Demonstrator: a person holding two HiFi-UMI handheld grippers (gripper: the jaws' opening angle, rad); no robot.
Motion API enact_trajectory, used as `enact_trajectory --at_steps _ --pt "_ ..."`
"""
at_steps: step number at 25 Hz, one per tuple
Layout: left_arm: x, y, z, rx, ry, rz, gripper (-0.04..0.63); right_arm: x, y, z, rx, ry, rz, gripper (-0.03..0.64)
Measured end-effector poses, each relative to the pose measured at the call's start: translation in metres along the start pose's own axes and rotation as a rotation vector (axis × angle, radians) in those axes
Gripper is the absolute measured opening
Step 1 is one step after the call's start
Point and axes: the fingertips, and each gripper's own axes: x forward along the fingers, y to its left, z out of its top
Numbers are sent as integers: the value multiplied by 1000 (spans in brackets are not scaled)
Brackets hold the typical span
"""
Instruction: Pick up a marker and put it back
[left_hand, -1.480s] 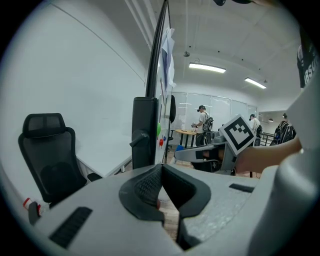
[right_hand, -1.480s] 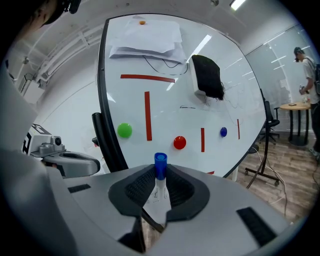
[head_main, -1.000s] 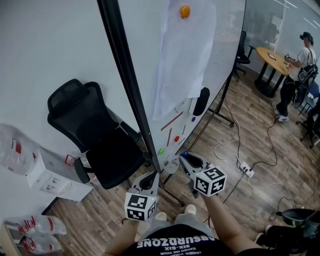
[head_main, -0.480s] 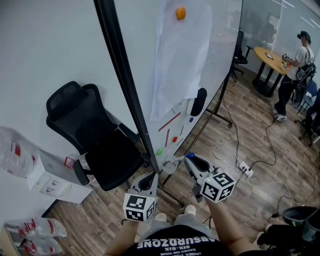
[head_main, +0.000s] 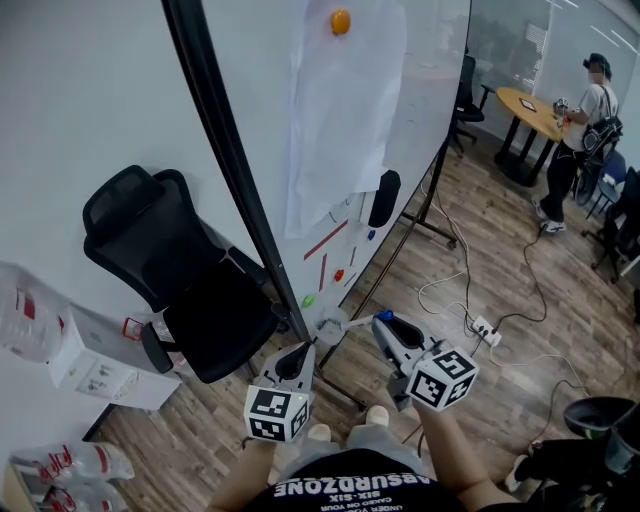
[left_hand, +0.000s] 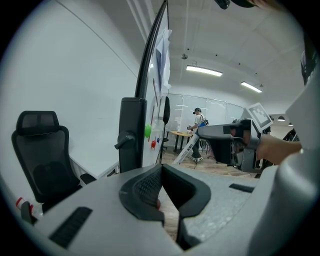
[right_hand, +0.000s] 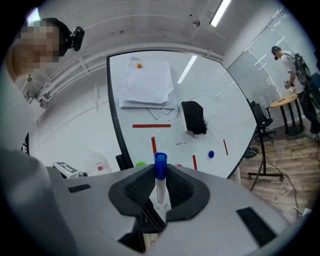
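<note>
Well, in the head view, the left hand-held gripper (head_main: 296, 358) and the right hand-held gripper (head_main: 386, 328) both pointed toward the whiteboard (head_main: 430, 80) ahead of them. A black chair (head_main: 170, 270) stood off to the left of the left one. In the left gripper view, its jaws were closed together with nothing in them. In the right gripper view, the jaws squeezed a marker (right_hand: 160, 166) with a blue cap. It stood straight up between them, with the whiteboard just ahead.

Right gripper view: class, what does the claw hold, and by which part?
The right claw holds a blue-capped marker by its white barrel, just below the cap.
</note>
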Motion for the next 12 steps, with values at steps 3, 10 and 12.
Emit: enact_trajectory --at_steps 3,10,12 --pt "2 -4 -1 1 2 -10 3 -6 0 -2 11 0 -3 62" --pt "3 -11 -1 2 6 -29 5 -16 1 -14 24 16 -18 61" --pt "3 -13 -2 2 8 -33 4 -18 0 -19 26 21 -25 63"
